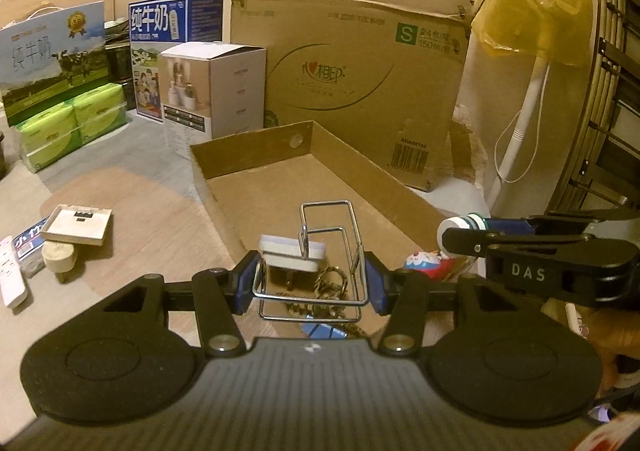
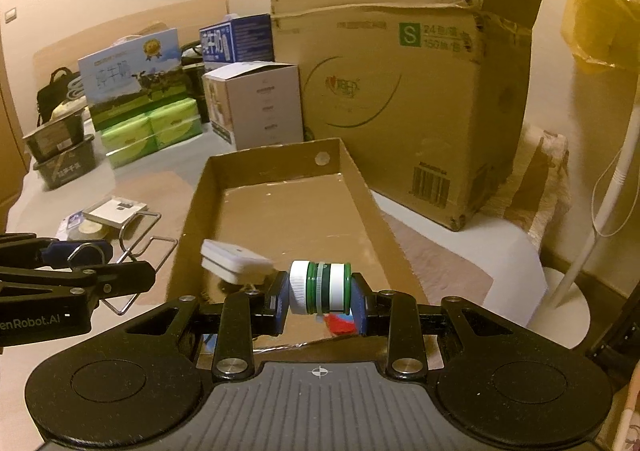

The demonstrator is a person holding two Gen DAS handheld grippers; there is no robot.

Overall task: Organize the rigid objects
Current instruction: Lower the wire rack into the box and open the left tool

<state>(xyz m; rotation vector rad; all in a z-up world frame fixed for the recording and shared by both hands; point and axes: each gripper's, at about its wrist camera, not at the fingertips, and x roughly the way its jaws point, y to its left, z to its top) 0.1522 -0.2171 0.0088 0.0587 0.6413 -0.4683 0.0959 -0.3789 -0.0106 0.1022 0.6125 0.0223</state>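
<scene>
My left gripper (image 1: 310,283) is shut on a bent metal wire frame (image 1: 330,229) and holds it above the near end of a shallow open cardboard tray (image 1: 256,149). In the tray lie a white plug adapter (image 1: 292,251), a braided cord with a ring (image 1: 330,283) and a red and white toy (image 1: 424,263). My right gripper (image 2: 319,297) is shut on a green and white capped jar (image 2: 320,287), held sideways over the tray's (image 2: 280,161) near end. The left gripper with the wire frame (image 2: 136,235) shows at the left of the right wrist view.
A large cardboard box (image 1: 360,63) stands behind the tray. A white box (image 1: 212,91), milk cartons (image 1: 172,47) and green tissue packs (image 1: 68,127) stand at back left. A small white box (image 1: 76,225), a tape roll (image 1: 60,257) and a remote (image 1: 10,279) lie left. A fan pole (image 1: 524,119) stands right.
</scene>
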